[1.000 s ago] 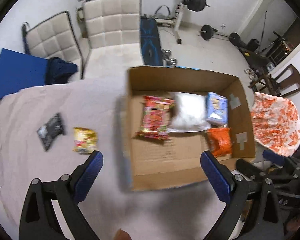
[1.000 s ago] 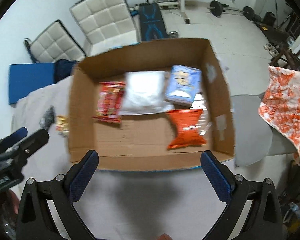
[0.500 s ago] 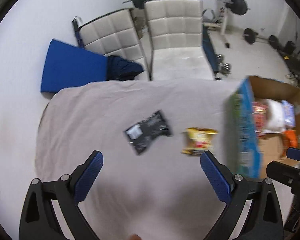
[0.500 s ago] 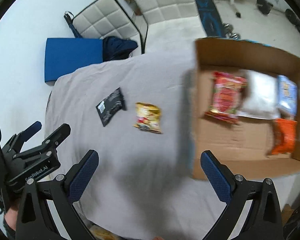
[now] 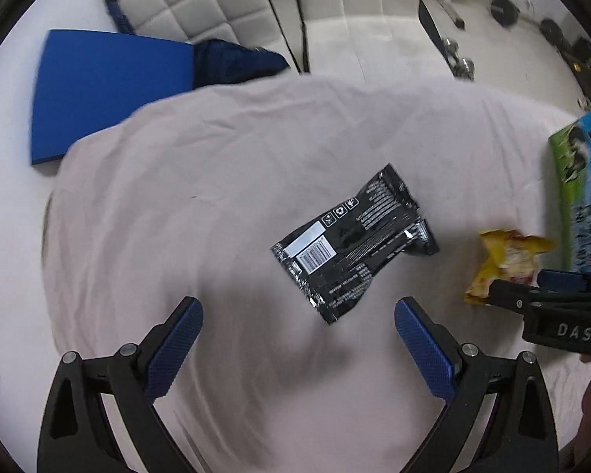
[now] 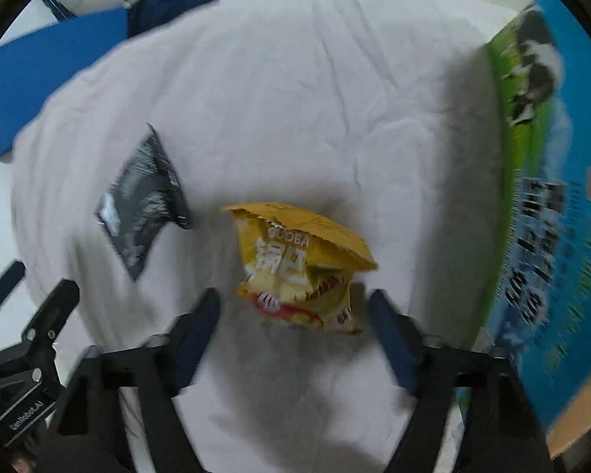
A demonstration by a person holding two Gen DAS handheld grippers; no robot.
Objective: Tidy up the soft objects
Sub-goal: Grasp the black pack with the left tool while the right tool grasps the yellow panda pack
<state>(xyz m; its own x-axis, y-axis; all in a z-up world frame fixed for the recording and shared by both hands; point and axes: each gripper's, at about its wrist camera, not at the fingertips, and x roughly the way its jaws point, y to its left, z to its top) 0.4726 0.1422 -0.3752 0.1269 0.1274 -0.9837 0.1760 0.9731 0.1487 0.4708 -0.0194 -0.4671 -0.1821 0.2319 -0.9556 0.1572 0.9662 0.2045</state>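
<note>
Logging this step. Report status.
Left gripper open near black packet. Right gripper open, straddling yellow packet. Nothing blocking either.

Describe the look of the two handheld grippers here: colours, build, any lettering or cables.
Both are black, skeletal frames with silver screws and blue knurled pads. The left gripper has a black cable at the frame's left edge; the right wrist view shows white "GenRobot.AI" lettering on it. The right gripper shows "DAS" in the left view.

Both grippers have swung away from the box point(image 6: 551, 197), which now lies off to their right. The left gripper point(image 5: 297, 335) has come down over the black packet point(image 5: 354, 238), now just ahead of its spread fingers. The right gripper point(image 6: 293, 315) has dropped to the yellow packet point(image 6: 301, 270), whose near end now sits between its fingertips.
</note>
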